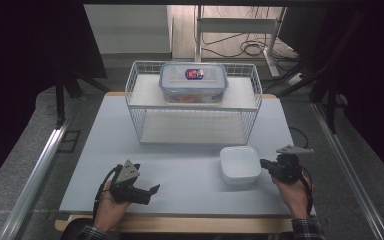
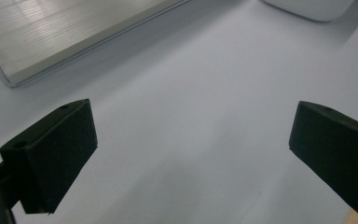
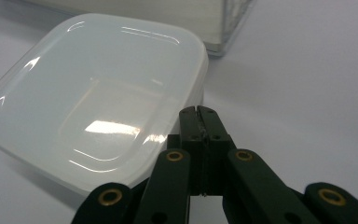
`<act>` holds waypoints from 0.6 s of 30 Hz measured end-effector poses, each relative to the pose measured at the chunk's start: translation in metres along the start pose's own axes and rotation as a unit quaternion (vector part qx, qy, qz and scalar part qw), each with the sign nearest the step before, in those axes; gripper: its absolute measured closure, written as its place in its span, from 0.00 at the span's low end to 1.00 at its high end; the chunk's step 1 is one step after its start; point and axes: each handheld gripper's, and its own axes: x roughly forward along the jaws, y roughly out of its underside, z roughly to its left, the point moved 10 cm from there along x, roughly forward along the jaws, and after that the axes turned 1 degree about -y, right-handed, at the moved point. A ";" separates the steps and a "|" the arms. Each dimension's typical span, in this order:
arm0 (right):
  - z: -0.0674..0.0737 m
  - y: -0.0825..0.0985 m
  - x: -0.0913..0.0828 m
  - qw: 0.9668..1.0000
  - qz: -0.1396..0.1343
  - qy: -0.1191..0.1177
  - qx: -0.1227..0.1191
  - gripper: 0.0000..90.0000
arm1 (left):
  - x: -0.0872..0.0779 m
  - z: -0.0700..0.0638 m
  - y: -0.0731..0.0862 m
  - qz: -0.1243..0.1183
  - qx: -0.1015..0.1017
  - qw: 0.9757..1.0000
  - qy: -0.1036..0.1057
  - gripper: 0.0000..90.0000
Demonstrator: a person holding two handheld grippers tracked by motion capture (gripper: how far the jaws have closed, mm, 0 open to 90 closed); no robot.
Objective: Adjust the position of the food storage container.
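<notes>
One pale table (image 1: 190, 175) lies before me, its far corners cut off by dark curtains. On its far half stands one white wire rack (image 1: 192, 102) with two shelves. On the upper shelf sits one clear lidded box (image 1: 193, 81) with a red and blue label; I make out something orange inside but cannot tell what. Near me, on the bare table just right of centre, rests one white square container (image 1: 239, 164), its top glossy; whether that is a lid or an upturned base I cannot say. My two grippers hover low. My right gripper (image 3: 199, 116) has its jaws pressed together with nothing between them, tips just beside the container's rim. My left gripper (image 2: 191, 154) is spread wide over empty tabletop, gripping nothing, well apart from the container.
</notes>
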 end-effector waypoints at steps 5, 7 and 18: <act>0.021 -0.004 0.010 1.000 0.003 -0.022 -0.008 0.99 | 0.001 0.000 0.000 0.001 -0.001 1.000 0.001 0.01; 0.027 -0.005 0.013 0.999 0.003 -0.031 -0.009 0.99 | 0.001 0.000 0.000 0.001 -0.001 1.000 0.000 0.01; 0.073 -0.014 0.035 0.997 0.006 -0.075 -0.031 0.99 | 0.001 0.000 0.000 0.000 -0.005 1.000 0.002 0.01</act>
